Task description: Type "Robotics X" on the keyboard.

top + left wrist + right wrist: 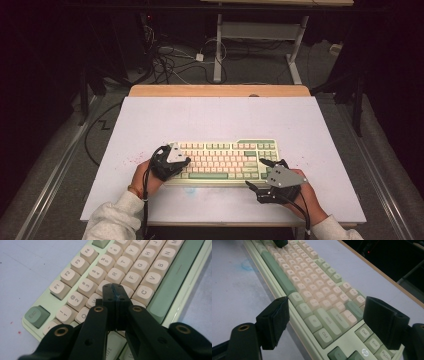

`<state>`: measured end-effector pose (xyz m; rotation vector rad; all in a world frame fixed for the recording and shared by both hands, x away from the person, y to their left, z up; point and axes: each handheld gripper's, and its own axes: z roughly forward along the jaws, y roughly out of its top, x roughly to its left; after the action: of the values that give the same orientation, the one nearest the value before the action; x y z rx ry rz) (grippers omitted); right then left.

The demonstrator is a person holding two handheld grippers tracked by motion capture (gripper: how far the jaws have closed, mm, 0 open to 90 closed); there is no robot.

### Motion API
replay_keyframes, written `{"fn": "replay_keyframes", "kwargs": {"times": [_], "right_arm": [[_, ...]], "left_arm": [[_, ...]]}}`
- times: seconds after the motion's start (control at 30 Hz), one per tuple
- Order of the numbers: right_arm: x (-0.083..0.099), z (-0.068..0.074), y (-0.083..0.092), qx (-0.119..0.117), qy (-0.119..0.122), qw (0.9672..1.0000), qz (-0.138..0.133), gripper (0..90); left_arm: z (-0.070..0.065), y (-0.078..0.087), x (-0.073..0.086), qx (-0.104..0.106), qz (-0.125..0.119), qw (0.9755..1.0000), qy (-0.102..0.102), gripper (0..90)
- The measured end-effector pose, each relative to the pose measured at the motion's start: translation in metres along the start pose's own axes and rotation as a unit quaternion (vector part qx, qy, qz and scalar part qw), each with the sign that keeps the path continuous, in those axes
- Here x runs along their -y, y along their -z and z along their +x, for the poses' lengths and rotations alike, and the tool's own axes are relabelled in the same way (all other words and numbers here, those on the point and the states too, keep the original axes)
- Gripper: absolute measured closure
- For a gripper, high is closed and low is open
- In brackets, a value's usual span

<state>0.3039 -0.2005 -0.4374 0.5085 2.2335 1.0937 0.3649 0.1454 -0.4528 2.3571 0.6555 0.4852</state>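
Evenly lit white table (150, 125) under overhead light; surroundings near black. Soft, short shadows. Mild grain and softness throughout. Nearest black jaws blurred in both gripper views; keyboard (312, 290) keys softening with distance.
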Motion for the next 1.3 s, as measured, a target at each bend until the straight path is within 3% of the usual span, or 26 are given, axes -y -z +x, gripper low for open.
{"fn": "replay_keyframes", "kwargs": {"times": [0.9, 1.3], "right_arm": [[0.0, 0.001, -0.001, -0.001, 0.007, 1.0, 0.005, 22.1], [0.0, 0.0, 0.0, 0.001, 0.006, 1.0, 0.005, 22.1]], "left_arm": [[0.0, -0.002, 0.001, 0.0, 0.008, 1.0, -0.001, 87.9], [-0.002, 0.008, -0.003, -0.005, -0.017, 0.9998, -0.004, 87.8]]}}
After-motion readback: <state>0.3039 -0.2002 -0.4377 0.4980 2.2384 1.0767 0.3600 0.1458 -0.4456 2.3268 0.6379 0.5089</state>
